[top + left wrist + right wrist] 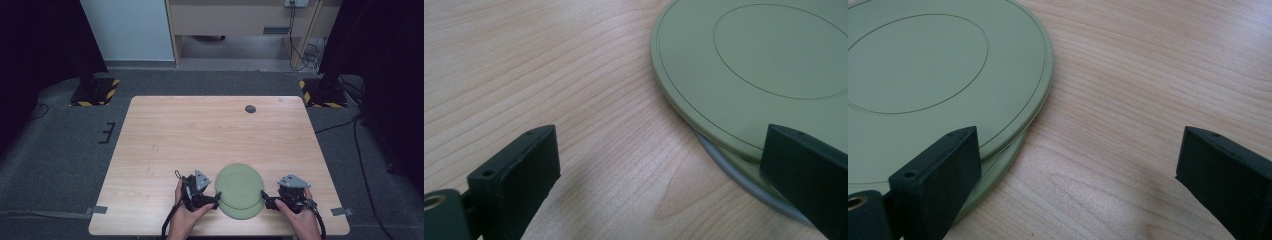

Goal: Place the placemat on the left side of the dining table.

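Note:
Two pale green round plates lie stacked near the table's front edge, the top plate (239, 183) shifted a little back from the lower plate (246, 212). My left gripper (215, 199) is open at the stack's left rim. In the left gripper view the top plate (764, 60) and lower plate (751, 169) lie just ahead of the right jaw of my left gripper (661, 150). My right gripper (266, 200) is open at the stack's right rim. In the right gripper view its left jaw overlaps the top plate (923, 65) and lower plate (1004, 162); my right gripper (1078, 150) holds nothing.
The light wooden table (200, 130) has a small round grey cap (250, 108) near its far edge. Grey tape tabs (99, 209) sit at the front corners. Stand bases with yellow-black stripes (94, 91) rest on the floor beyond the far corners.

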Action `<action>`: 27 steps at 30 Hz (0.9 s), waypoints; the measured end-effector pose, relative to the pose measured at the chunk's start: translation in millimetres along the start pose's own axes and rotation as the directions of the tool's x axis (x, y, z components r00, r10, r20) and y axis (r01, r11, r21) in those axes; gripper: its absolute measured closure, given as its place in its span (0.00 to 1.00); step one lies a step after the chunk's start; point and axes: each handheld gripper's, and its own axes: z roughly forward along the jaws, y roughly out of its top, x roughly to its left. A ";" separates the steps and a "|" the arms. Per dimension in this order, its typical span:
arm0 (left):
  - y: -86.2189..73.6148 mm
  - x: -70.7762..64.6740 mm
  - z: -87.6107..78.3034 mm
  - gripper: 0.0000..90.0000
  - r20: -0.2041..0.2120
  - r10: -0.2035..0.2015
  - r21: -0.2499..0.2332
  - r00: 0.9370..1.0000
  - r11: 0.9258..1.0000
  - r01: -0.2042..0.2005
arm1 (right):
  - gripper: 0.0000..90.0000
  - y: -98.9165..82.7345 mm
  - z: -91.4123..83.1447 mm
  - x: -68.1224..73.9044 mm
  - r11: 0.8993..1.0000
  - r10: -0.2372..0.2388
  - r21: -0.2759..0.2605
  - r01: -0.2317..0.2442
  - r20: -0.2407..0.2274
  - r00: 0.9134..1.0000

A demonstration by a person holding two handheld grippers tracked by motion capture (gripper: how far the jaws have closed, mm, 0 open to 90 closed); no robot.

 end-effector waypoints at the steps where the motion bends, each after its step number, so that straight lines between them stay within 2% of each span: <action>1: 0.2 0.2 0.4 0.02 -0.004 -0.001 -0.001 1.000 1.000 0.001 | 0.05 0.2 0.4 0.0 1.000 0.000 -0.001 0.000 0.003 1.000; 5: 1.0 1.3 1.8 0.02 -0.012 -0.008 -0.005 1.000 1.000 0.008 | 0.04 1.4 2.8 -0.1 1.000 0.008 -0.006 -0.008 0.021 1.000; 18: 1.7 2.1 2.2 0.03 -0.019 -0.008 -0.009 1.000 1.000 0.008 | 0.04 1.4 3.7 0.1 1.000 0.019 -0.009 -0.019 0.025 1.000; 23: 2.9 2.5 3.0 0.03 -0.040 -0.007 -0.021 0.999 1.000 0.007 | 0.03 2.2 5.4 0.1 1.000 0.026 -0.010 -0.026 0.032 0.999; 27: 3.2 3.6 3.7 0.03 -0.043 -0.013 -0.022 0.999 1.000 0.012 | 0.03 2.2 6.2 -0.4 1.000 0.028 -0.012 -0.028 0.032 0.999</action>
